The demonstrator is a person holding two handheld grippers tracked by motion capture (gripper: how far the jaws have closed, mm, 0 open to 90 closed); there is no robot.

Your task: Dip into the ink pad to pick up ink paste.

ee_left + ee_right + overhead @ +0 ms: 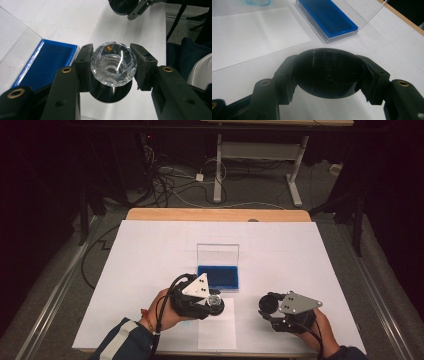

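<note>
Two claws, each gripping something: the left gripper (113, 66) is clamped on a faceted clear stamp with a black base (113, 63), the blue ink pad case (45, 63) just to its left; the right gripper (328, 75) is clamped on a round black cap (328, 72), the case lying beyond it

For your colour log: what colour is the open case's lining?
Blue lining, clearest in the right gripper view.

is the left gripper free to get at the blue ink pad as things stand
Probably not for gripping: the left gripper is shut on the clear faceted stamp. The way to the blue ink pad looks free, and its clear lid stands open.
</note>
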